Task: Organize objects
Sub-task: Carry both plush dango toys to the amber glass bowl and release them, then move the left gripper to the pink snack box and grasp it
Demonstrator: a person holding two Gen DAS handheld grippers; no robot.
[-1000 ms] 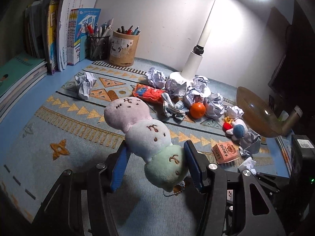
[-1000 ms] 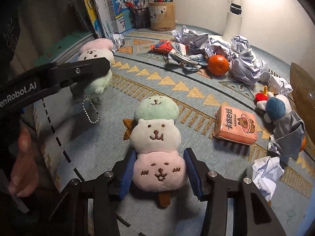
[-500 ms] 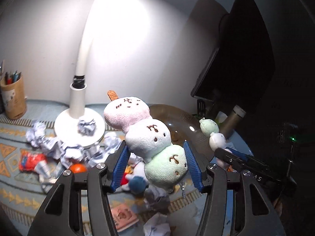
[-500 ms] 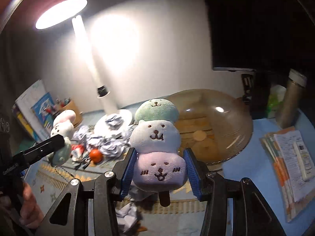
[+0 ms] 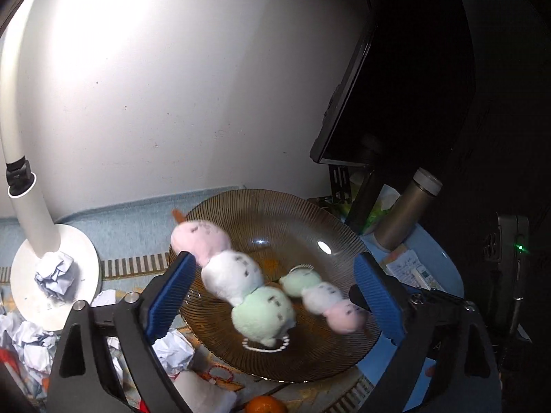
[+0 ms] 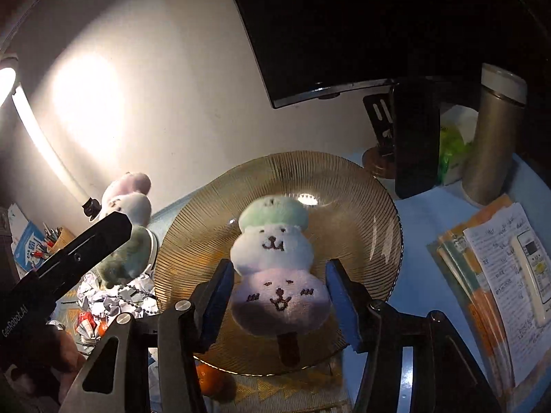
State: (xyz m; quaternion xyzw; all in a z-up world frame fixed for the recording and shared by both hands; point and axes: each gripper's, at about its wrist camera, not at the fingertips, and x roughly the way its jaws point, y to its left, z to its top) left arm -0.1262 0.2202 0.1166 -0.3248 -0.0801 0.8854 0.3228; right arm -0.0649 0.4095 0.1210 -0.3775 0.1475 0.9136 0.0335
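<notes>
Blue-padded jaws of the left gripper (image 5: 272,296) are spreading wide at the near edge of its view, and the three-ball plush (image 5: 237,275) between them is touching neither pad; it is blurring as though dropping free over the amber ribbed glass plate (image 5: 275,206). Beside it, nearer the right pad, a second three-ball plush (image 5: 322,297) is hanging over the same plate.

In the right wrist view that second plush (image 6: 275,268) is sitting between the right gripper (image 6: 279,296) pads, pink face nearest, green ball farthest, brown stick pointing down. These jaws are opening too; a dark gap is showing on each side, so the pads appear to be no longer pressing on it, though the left one is very close. The plate (image 6: 372,206) is lying directly beneath.

Judging progress: both plush toys are being released into the plate, so that pair seems nearly sorted, though neither is clearly resting on the glass yet. Plenty is waiting: crumpled paper balls (image 5: 55,275) are lying on and around the lamp base (image 5: 20,268), more paper (image 6: 103,296) is piling on the patterned mat left of the plate, and an orange (image 5: 267,406) is sitting just in front of the plate's rim.

Farther back on the blue bench, a metal flask (image 6: 492,137) is standing beside a dark monitor (image 6: 344,27), with papers and a remote (image 6: 530,261) lying to the right.
</notes>
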